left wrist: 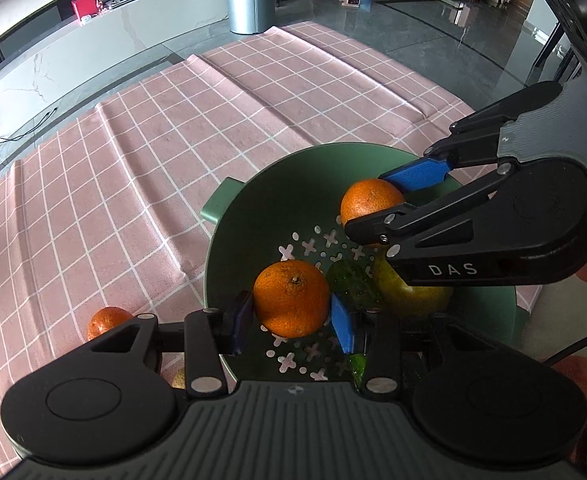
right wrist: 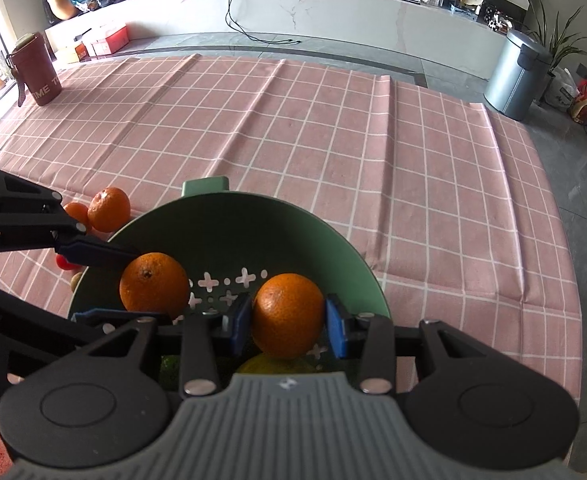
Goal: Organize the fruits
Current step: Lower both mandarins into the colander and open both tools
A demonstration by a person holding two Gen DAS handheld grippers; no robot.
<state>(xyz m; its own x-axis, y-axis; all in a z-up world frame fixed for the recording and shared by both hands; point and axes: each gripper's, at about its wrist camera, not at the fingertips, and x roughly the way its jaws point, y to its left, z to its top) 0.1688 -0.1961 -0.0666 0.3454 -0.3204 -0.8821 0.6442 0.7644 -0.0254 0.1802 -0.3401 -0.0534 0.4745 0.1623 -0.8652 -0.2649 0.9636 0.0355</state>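
A green colander (left wrist: pixel 261 204) (right wrist: pixel 229 220) stands on the pink checked cloth. My left gripper (left wrist: pixel 291 320) is shut on an orange (left wrist: pixel 291 300) over the colander; that same gripper (right wrist: pixel 129 284) and orange (right wrist: pixel 153 286) show at the left of the right wrist view. My right gripper (right wrist: pixel 287 322) is shut on a second orange (right wrist: pixel 287 314), also over the colander; it shows in the left wrist view (left wrist: pixel 389 200) with its orange (left wrist: pixel 367 202). A yellow-green pear (left wrist: pixel 413 296) and a green fruit (left wrist: pixel 351 282) lie in the colander.
Loose fruit lies on the cloth left of the colander: oranges (right wrist: pixel 107 209) (left wrist: pixel 107 320), a small red fruit (right wrist: pixel 66 263) and a small brownish one (right wrist: pixel 76 280). A maroon cup (right wrist: pixel 35 68) stands far left. A metal bin (right wrist: pixel 519 74) stands beyond the table.
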